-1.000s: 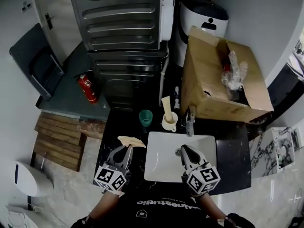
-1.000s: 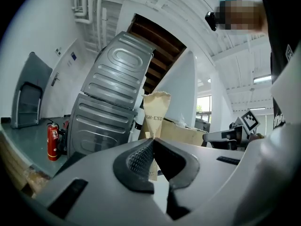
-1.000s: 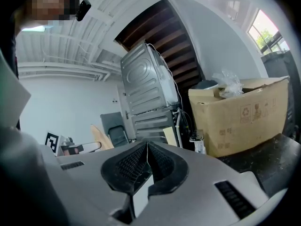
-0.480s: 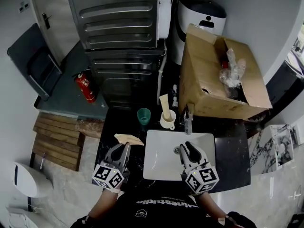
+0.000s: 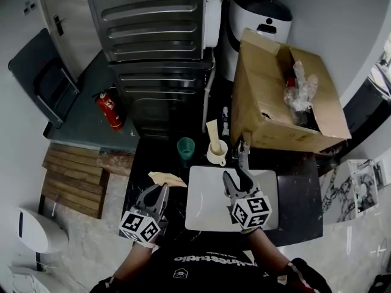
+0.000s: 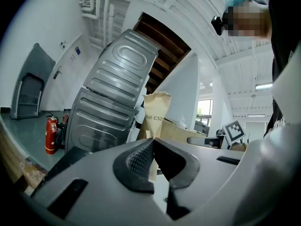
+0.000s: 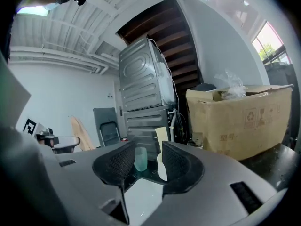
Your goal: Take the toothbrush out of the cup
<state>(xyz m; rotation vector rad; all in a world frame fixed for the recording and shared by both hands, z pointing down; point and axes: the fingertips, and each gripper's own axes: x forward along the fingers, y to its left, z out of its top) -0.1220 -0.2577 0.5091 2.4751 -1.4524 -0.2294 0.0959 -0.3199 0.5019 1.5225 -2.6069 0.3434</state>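
Observation:
A white cup (image 5: 217, 154) stands on the dark counter behind the sink, with a cream flat toothbrush pack (image 5: 212, 132) upright in it. My right gripper (image 5: 234, 178) hovers over the white basin (image 5: 201, 215), pointing at the cup, still a short way from it. Its jaws are opening and nothing is between them. In the right gripper view the white cup (image 7: 161, 166) and a green cup (image 7: 140, 158) show between the pads. My left gripper (image 5: 162, 191) sits at the basin's left, shut on a beige paper packet (image 6: 156, 108).
The green cup (image 5: 186, 148) stands left of the white one. A faucet (image 5: 244, 154) rises behind the basin. An open cardboard box (image 5: 275, 115) fills the right rear counter. A grey metal appliance (image 5: 153, 41) and a red fire extinguisher (image 5: 108, 110) stand beyond.
My right gripper moved forward over the basin toward the cup and its jaws went from shut to open. The left gripper stayed where it was.

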